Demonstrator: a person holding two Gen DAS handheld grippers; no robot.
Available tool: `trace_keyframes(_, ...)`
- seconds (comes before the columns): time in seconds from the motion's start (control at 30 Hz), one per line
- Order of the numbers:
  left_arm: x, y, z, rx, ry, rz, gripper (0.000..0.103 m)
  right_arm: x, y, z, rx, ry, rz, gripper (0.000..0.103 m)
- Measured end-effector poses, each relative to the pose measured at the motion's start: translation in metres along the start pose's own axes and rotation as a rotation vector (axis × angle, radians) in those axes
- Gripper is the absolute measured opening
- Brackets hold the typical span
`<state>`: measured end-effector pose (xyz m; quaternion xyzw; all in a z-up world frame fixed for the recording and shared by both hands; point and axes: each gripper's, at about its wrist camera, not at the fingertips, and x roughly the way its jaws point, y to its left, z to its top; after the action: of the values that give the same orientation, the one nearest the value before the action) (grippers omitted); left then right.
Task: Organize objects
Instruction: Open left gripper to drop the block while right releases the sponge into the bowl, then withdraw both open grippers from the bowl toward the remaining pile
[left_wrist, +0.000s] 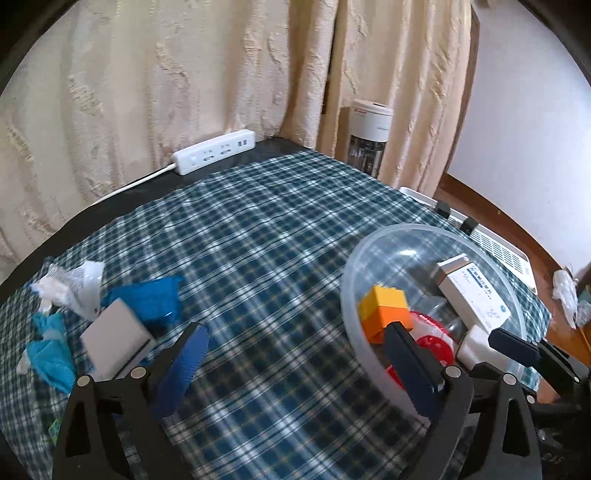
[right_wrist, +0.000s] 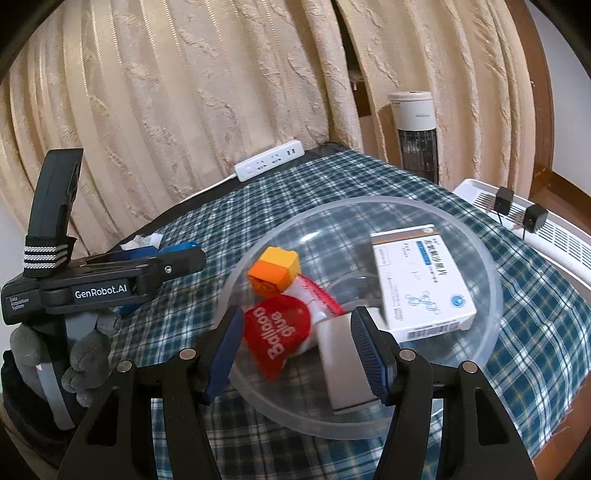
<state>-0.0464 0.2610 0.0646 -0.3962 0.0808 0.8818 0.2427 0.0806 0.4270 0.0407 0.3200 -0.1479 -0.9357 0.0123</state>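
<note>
The clear bowl on the plaid cloth already holds a medicine box, an orange block and a red glue tube. The loose items lie to its left: a grey block, nearest the left gripper, whose jaws gape empty. The right gripper straddles the bowl's near rim, grip uncertain. Only the left view shows the pile.

a dark table carries a blue-green plaid cloth. on the cloth lie a clear plastic bowl, a grey-white block, blue fabric and crumpled wrappers. a white power strip rests on the bare far edge.
</note>
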Motion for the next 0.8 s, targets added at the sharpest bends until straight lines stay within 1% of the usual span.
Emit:
trace_keyframes(0.47,-0.028,0.036,-0.019,-0.056,-0.012,0.078,0.098,0.006,0.03,-0.001,-0.043,0.02,0.043,0.063)
trace_keyframes(0.67,-0.041,0.059,-0.034,-0.097,-0.009,0.12,0.098,0.01,0.044,-0.002,-0.066,0.032,0.066,0.064)
trace_keyframes(0.8,-0.049,0.079,-0.05,-0.139,0.004,0.155,0.098,0.014,0.052,-0.003,-0.079,0.042,0.084,0.066)
